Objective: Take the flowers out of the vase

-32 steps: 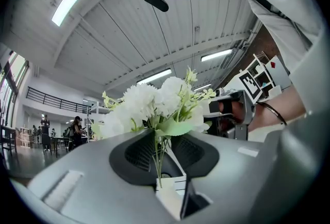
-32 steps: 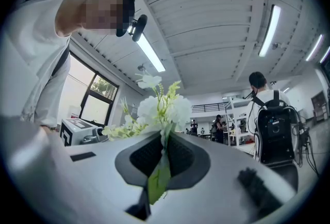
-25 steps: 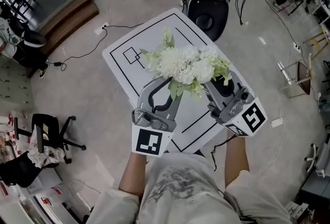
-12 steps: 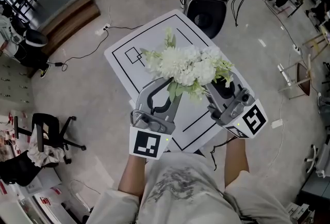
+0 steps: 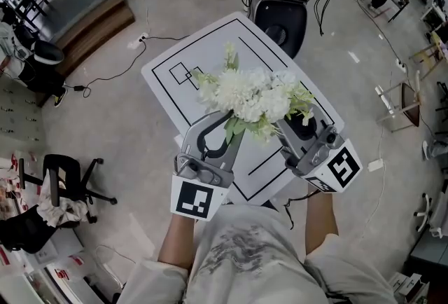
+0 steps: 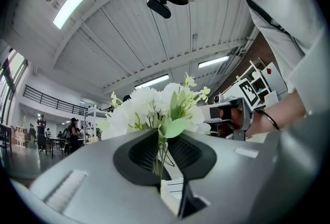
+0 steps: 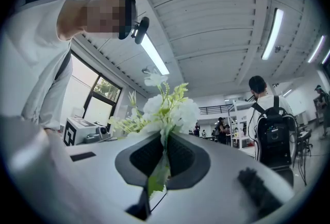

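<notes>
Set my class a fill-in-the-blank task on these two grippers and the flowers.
1. The flowers above the table are ___ in colour.
2. The left gripper is shut on the flowers' thin green ___.
3. The table's white top is marked with ___ lines.
4. The right gripper is shut on a stem whose green ___ hangs between its pads.
Missing words: white; stems; black; leaf.

Not much moved tbh: the left gripper [image 5: 227,129] has slid back a touch toward the person, so its marker cube [image 5: 192,197] now sits lower and further left in the head view. The right gripper [image 5: 281,126] backed off a bit too. The flowers [image 5: 252,92] came along, sitting slightly closer to the near edge of the table [image 5: 210,50] than before.
</notes>
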A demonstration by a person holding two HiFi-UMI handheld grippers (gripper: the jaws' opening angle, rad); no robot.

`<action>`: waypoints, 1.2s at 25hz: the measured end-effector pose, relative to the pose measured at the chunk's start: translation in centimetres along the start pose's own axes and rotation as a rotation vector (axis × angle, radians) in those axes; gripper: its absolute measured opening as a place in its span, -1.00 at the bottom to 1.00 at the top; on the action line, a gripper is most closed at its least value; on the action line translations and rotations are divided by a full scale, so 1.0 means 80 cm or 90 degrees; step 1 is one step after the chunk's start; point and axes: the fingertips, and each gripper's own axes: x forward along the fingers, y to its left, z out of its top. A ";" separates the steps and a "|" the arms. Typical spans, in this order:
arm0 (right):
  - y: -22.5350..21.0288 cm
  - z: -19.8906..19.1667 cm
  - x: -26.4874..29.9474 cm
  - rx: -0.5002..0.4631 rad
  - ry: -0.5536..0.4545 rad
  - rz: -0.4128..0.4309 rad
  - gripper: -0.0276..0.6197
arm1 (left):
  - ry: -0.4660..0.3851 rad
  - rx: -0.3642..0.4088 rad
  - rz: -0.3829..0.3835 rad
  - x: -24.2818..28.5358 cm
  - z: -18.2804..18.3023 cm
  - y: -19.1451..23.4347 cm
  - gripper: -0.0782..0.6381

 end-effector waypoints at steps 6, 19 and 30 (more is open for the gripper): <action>0.002 -0.004 -0.003 0.012 0.007 -0.003 -0.83 | 0.009 -0.015 -0.013 -0.002 -0.004 -0.003 -0.61; 0.018 -0.014 -0.017 0.028 0.027 -0.013 -0.83 | 0.030 -0.053 -0.046 -0.016 -0.016 -0.018 -0.61; 0.040 -0.026 -0.044 0.032 0.036 -0.028 -0.83 | 0.037 -0.053 -0.065 -0.035 -0.022 -0.049 -0.61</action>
